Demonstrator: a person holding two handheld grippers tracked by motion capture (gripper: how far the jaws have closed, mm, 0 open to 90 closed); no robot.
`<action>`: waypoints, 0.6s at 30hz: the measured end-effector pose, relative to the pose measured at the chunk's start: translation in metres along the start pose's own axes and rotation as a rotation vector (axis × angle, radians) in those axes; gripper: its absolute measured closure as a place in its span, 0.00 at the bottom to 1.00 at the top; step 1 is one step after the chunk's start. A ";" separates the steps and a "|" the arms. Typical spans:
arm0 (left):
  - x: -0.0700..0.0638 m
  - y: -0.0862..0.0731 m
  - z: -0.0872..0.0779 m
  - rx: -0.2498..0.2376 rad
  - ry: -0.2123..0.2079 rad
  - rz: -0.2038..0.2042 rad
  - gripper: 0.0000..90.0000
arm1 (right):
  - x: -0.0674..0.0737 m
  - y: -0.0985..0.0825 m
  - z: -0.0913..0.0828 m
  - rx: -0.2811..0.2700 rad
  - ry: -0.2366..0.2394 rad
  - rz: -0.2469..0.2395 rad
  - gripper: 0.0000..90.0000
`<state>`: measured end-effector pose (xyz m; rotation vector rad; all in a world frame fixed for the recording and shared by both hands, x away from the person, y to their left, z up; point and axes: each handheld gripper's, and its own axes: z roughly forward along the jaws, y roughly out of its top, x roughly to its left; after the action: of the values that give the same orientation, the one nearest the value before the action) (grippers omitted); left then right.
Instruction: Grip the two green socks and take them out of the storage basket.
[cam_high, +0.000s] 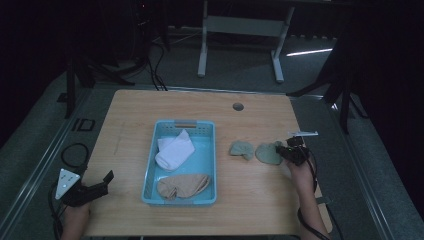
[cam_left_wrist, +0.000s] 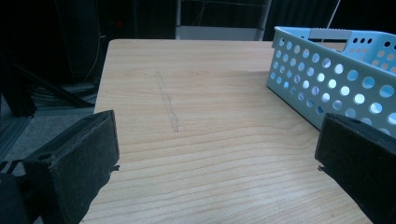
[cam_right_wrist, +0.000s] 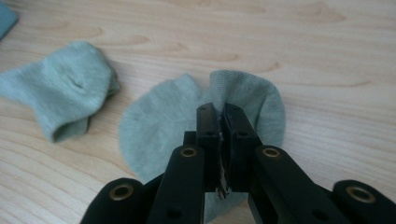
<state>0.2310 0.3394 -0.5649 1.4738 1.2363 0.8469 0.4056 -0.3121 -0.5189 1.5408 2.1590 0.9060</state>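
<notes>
Two pale green socks lie on the wooden table right of the basket: a crumpled one (cam_high: 241, 149) (cam_right_wrist: 65, 88) and a flatter one (cam_high: 268, 154) (cam_right_wrist: 159, 126). My right gripper (cam_high: 286, 152) (cam_right_wrist: 219, 112) hangs over the right part of the flatter sock, jaws pressed together. I see no cloth pinched at the tips, and the sock lies flat. My left gripper (cam_high: 102, 182) (cam_left_wrist: 217, 154) rests near the table's front left corner, open, with bare wood between its jaws.
A light blue perforated basket (cam_high: 186, 125) (cam_left_wrist: 327, 79) stands mid-table, holding a white sock (cam_high: 175, 150) and a tan sock (cam_high: 183, 186). A round cable hole (cam_high: 238, 106) sits near the far edge. Desk legs and cables stand beyond the table.
</notes>
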 end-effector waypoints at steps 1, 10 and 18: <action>0.000 0.000 0.000 0.000 0.000 0.000 0.00 | -0.001 -0.002 0.002 0.005 -0.004 0.001 0.95; 0.000 0.000 0.000 0.001 0.001 -0.001 0.00 | -0.002 -0.003 -0.001 -0.012 0.010 -0.018 0.78; 0.000 0.000 0.000 0.001 0.002 0.000 0.00 | 0.001 0.001 -0.017 -0.080 0.005 -0.024 0.35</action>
<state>0.2311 0.3390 -0.5649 1.4739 1.2389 0.8477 0.3953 -0.3165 -0.5057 1.4730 2.1131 0.9769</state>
